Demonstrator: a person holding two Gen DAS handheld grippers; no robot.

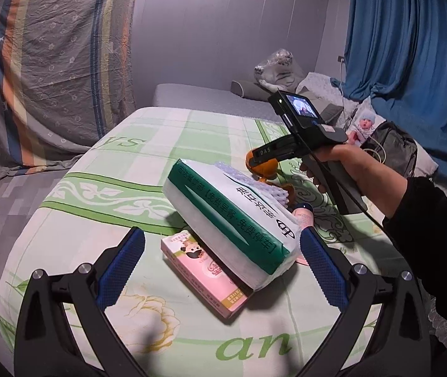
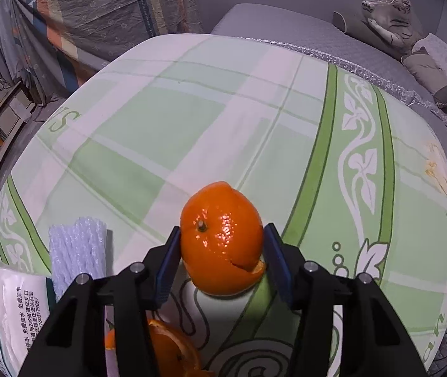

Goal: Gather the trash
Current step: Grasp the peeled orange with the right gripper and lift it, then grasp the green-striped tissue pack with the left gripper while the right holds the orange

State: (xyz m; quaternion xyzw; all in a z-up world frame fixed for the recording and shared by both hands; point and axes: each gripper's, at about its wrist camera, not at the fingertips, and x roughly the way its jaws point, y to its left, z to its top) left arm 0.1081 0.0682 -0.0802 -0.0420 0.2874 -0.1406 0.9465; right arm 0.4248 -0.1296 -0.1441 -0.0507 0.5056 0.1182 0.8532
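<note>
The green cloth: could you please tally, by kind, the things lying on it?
Orange peels: 2
Foam net: 1
Tissue pack: 1
Pink box: 1
Partly hidden pink item: 1
Total: 6

Left gripper (image 1: 223,262) jaws wide apart

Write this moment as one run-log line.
left gripper: open, above tissue pack | right gripper: closed on orange peel | pink box: partly under tissue pack
</note>
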